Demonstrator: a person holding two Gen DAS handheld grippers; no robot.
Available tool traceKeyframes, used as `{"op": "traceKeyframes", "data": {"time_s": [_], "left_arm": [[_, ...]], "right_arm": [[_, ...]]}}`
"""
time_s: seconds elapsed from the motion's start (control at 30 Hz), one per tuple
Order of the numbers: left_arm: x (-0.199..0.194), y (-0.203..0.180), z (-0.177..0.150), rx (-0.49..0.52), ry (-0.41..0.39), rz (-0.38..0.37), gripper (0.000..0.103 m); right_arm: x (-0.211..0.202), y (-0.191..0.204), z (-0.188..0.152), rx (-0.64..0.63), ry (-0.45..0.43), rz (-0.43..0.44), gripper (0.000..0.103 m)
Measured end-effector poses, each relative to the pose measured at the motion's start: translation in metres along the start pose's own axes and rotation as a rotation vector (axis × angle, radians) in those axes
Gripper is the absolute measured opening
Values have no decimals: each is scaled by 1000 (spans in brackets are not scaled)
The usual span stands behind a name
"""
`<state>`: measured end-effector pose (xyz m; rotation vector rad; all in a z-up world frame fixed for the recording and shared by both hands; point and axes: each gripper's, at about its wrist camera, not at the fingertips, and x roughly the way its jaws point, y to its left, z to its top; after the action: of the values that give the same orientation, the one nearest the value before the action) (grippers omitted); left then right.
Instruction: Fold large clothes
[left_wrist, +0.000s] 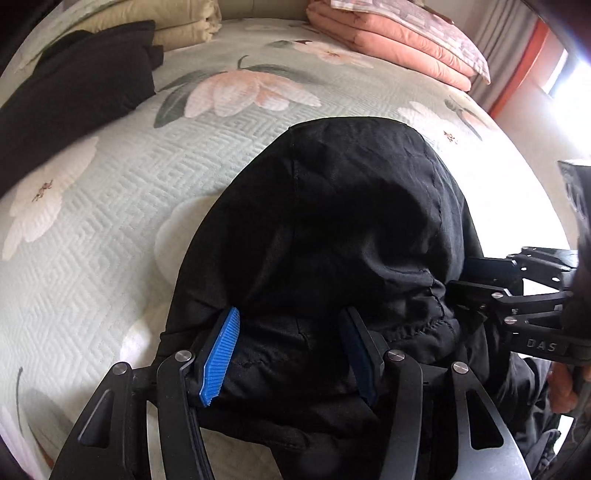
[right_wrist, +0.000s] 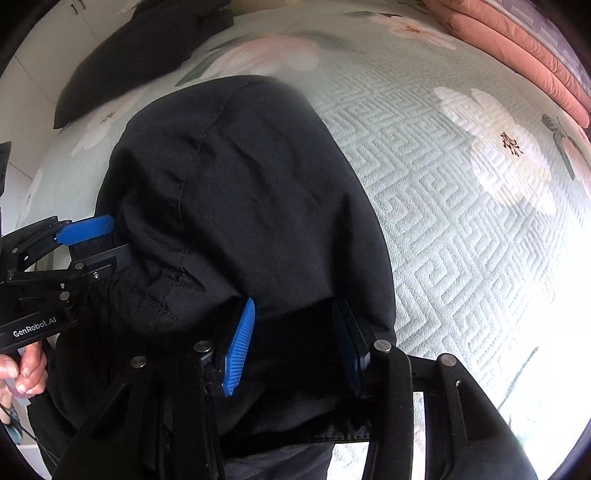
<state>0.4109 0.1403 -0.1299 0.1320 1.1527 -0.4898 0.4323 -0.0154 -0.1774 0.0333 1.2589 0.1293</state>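
- A folded dark garment (left_wrist: 74, 92) lies toward the far left edge of the bed (left_wrist: 110, 206), with a cream folded blanket (left_wrist: 177, 22) behind it at the far edge; in my judgement these sit out of the way so the middle of the bed is free for folding.
- The left gripper (left_wrist: 291, 354) sits at the near edge of the bed, its fingers spread wide with black fabric bunched between the blue pads (left_wrist: 219, 358); they straddle the cloth and do not visibly squeeze it.
- The black garment (left_wrist: 351, 206), the task's thing, lies in the middle of the bed near its front edge, a rounded mound running away from both grippers, its gathered hem at the near end. It seems to be partly folded, since the cloth lies doubled and thick.
- The right gripper (right_wrist: 291, 343) is just beside the left one on the garment's right side, its fingers likewise spread around the near hem, not clamped. Working both near corners together probably serves to keep the edge straight for the next fold.
- A stack of pink folded bedding (left_wrist: 399, 40) rests at the far right corner of the bed, well apart from the work.
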Motion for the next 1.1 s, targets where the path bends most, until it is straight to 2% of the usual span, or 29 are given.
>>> {"op": "traceKeyframes", "data": {"time_s": [0.17, 0.23, 0.33, 0.4, 0.47, 0.6, 0.67, 0.73, 0.77, 0.8, 0.83, 0.87, 0.97, 1.03, 1.1], "left_arm": [[-8, -10, -5, 30, -8, 36, 59], [-8, -9, -4, 27, -10, 34, 59], [-8, -10, -5, 35, -15, 40, 59], [-6, -13, -4, 42, -17, 44, 59], [-6, -15, -4, 49, -18, 49, 59], [-8, -15, -3, 58, -12, 43, 59], [-19, -9, 1, 55, -9, 16, 59], [-41, 1, 12, 59, -45, -27, 61], [-52, 8, 20, 58, -62, -54, 62], [-57, 13, 26, 54, -69, -69, 69], [-62, 21, 37, 42, -82, -89, 76], [-63, 28, 44, 30, -87, -105, 78], [-40, 53, 67, -29, -5, -200, 79], [-15, 67, 73, -86, 82, -266, 79], [4, 73, 72, -120, 145, -343, 79]], "right_arm": [[-42, 2, -12, 20, -42, 0, 46], [-52, 1, -17, 11, -55, -29, 46], [-39, -3, -24, 18, -7, -62, 46], [-16, -14, -25, 54, 49, -26, 46], [-7, -21, -26, 84, 26, 5, 46], [-15, -16, -18, 49, 39, -20, 47], [-29, -13, -7, 24, 38, -7, 47], [-58, -17, 6, 16, -30, 39, 49], [-67, -19, 14, 14, -56, 53, 57], [-75, -21, 24, 10, -84, 66, 67], [-78, -26, 33, 9, -106, 73, 70], [-77, -29, 41, 9, -116, 77, 71], [-54, -46, 66, 30, -71, 133, 71], [-37, -60, 77, 77, -22, 193, 71], [-19, -69, 82, 90, 11, 214, 71]]}}
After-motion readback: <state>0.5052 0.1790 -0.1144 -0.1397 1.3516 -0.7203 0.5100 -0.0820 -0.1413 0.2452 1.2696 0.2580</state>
